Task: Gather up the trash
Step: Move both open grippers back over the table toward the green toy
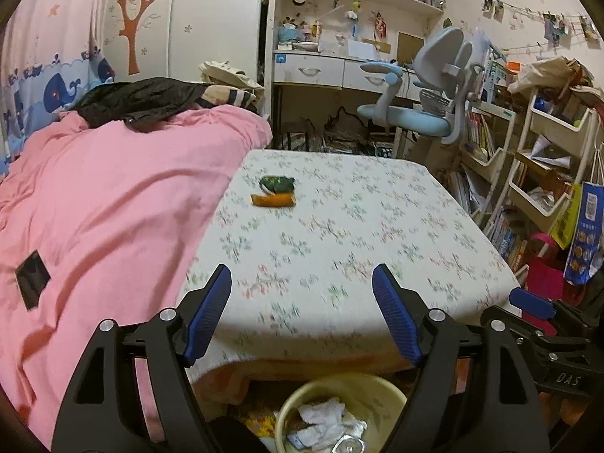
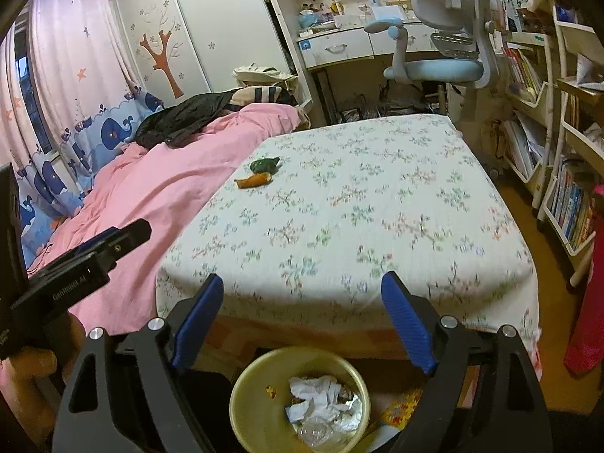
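Observation:
A crumpled green wrapper [image 1: 277,183] and an orange wrapper [image 1: 272,200] lie side by side on the floral tablecloth, toward its far left; both show in the right wrist view too, the green wrapper [image 2: 264,165] and the orange wrapper [image 2: 253,180]. A yellow bin [image 1: 381,389] with crumpled white paper stands on the floor below the table's near edge, also in the right wrist view [image 2: 249,381]. My left gripper [image 1: 302,294] is open and empty above the near edge. My right gripper [image 2: 302,302] is open and empty, above the bin.
The table [image 2: 377,196] is covered with a floral cloth. A bed with a pink quilt [image 1: 94,207] adjoins its left side. A blue desk chair [image 1: 422,113], a desk and white book racks [image 1: 543,173] stand behind and to the right.

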Motion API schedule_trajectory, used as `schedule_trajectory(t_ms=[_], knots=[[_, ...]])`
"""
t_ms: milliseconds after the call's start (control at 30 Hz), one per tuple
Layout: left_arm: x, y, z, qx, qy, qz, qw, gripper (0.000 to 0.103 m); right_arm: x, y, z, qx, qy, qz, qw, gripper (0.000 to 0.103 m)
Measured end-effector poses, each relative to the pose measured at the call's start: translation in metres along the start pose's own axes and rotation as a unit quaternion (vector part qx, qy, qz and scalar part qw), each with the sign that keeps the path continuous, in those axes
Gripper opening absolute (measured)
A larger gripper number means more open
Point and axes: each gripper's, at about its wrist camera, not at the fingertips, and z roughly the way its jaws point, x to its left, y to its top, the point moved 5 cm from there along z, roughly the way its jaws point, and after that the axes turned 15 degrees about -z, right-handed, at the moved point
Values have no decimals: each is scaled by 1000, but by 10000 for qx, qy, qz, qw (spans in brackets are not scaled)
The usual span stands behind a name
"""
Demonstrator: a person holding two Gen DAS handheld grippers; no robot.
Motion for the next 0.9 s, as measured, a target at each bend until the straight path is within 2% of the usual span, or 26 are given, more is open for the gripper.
schedule_trajectory(t_ms=[200, 400, 600, 800, 900], knots=[[12, 33, 24, -31, 76, -144, 9999, 76, -1, 25, 26, 90, 113, -223, 9996, 84], [31, 60, 65, 109, 255, -420, 9987, 76, 3, 51, 67, 284, 283, -450, 9982, 84], [50, 80, 96, 117, 494, -751, 9959, 76, 12, 81, 116, 438, 378, -746, 9955, 84], [66, 87, 109, 162, 850, -980, 9914, 76, 23, 113, 168, 565, 424, -1013, 9923, 84], [70, 91, 113, 191, 913, -1034, 9903, 76, 29, 127, 197, 638, 453, -1089, 9910, 84]])
